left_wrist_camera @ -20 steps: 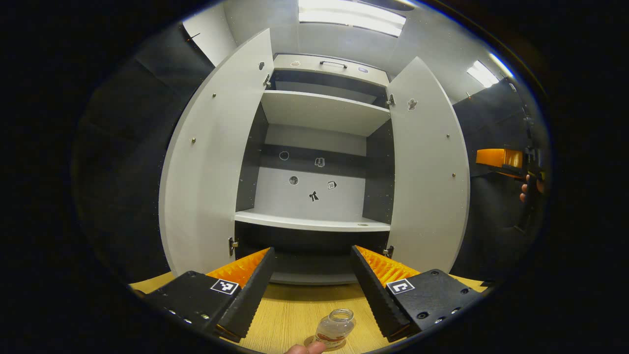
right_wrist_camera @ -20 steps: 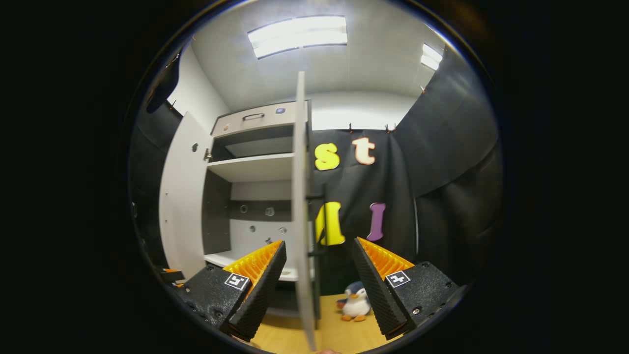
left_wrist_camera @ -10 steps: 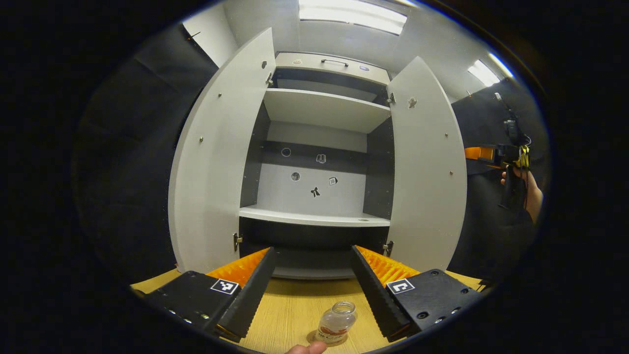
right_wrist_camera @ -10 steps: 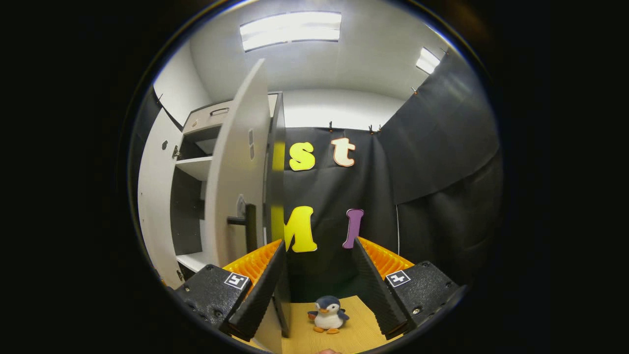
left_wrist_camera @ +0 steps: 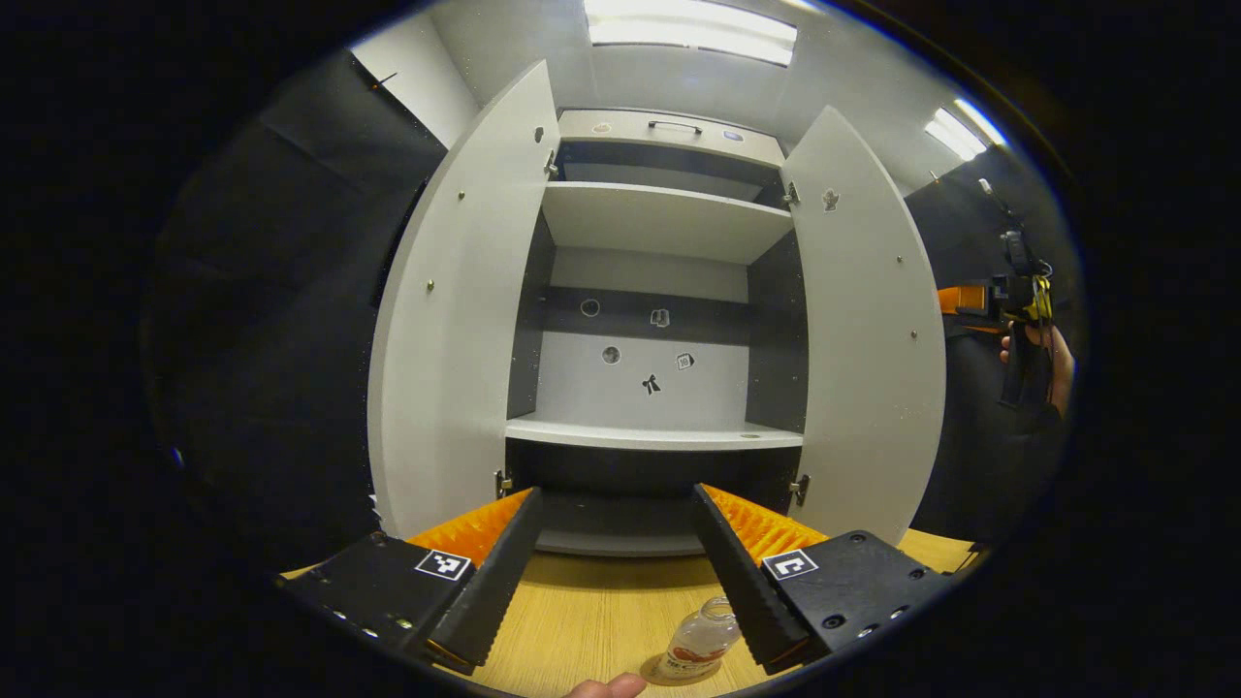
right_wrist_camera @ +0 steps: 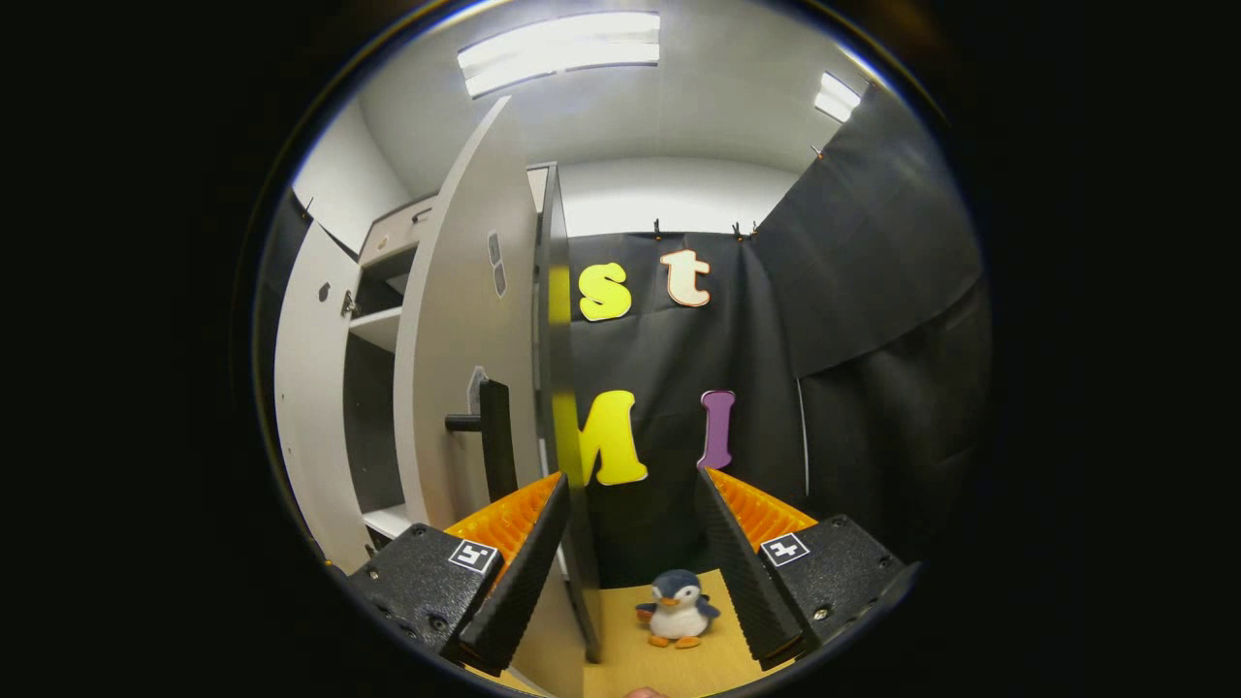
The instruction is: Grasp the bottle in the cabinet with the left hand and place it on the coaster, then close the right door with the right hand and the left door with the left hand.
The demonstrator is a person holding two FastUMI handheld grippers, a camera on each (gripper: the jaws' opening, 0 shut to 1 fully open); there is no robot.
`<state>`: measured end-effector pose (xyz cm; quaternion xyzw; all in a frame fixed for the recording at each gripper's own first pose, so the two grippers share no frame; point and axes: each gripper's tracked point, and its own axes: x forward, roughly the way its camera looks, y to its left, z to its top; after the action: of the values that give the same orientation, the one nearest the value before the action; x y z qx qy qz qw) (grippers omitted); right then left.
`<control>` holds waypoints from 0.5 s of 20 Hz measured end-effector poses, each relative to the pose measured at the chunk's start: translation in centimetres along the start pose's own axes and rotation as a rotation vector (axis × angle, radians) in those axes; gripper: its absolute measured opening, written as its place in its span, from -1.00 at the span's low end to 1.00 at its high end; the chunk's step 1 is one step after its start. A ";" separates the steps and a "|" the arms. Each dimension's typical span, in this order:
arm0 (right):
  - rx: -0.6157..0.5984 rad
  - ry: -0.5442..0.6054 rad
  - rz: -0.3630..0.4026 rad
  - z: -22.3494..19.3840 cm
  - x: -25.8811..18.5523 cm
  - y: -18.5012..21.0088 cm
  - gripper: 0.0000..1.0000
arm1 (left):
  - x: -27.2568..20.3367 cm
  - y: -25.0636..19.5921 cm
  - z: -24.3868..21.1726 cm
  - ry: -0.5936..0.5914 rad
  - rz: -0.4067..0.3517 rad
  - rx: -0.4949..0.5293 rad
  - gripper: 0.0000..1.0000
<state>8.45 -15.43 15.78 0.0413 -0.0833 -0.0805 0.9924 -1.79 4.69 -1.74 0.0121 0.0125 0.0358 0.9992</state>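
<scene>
A small clear bottle (left_wrist_camera: 700, 648) stands upright on a round coaster (left_wrist_camera: 652, 673) on the wooden table, low in the left gripper view. My left gripper (left_wrist_camera: 616, 494) is open and holds nothing; the bottle sits close to its right finger, below the tips. The white cabinet has its left door (left_wrist_camera: 451, 320) and right door (left_wrist_camera: 868, 330) both swung wide. My right gripper (right_wrist_camera: 630, 480) is open and empty, on the outer side of the right door (right_wrist_camera: 465, 339), close to its black handle (right_wrist_camera: 494, 436). Farther off, that gripper (left_wrist_camera: 970, 301) and the hand (left_wrist_camera: 1052, 364) holding it appear beyond the right door.
Bare shelves (left_wrist_camera: 654, 436) fill the cabinet, with small stickers on the back panel. A plush penguin (right_wrist_camera: 679, 606) sits on the table (right_wrist_camera: 630, 659) to the right of the cabinet, between my right fingers in view. Black cloth walls enclose the booth.
My right gripper has swung round the right door's edge to its outer face, so the handle now shows close up. My left gripper has shifted slightly left; the bottle stays on the coaster.
</scene>
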 end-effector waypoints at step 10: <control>-0.069 0.059 0.119 -1.5 0.5 10.5 0.62 | -0.7 1.7 0.1 0.000 0.046 0.021 0.87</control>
<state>10.81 -5.09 15.41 0.0046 -0.0537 -0.0231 0.9983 -2.58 6.30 -1.63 0.0230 0.0127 0.0587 0.9979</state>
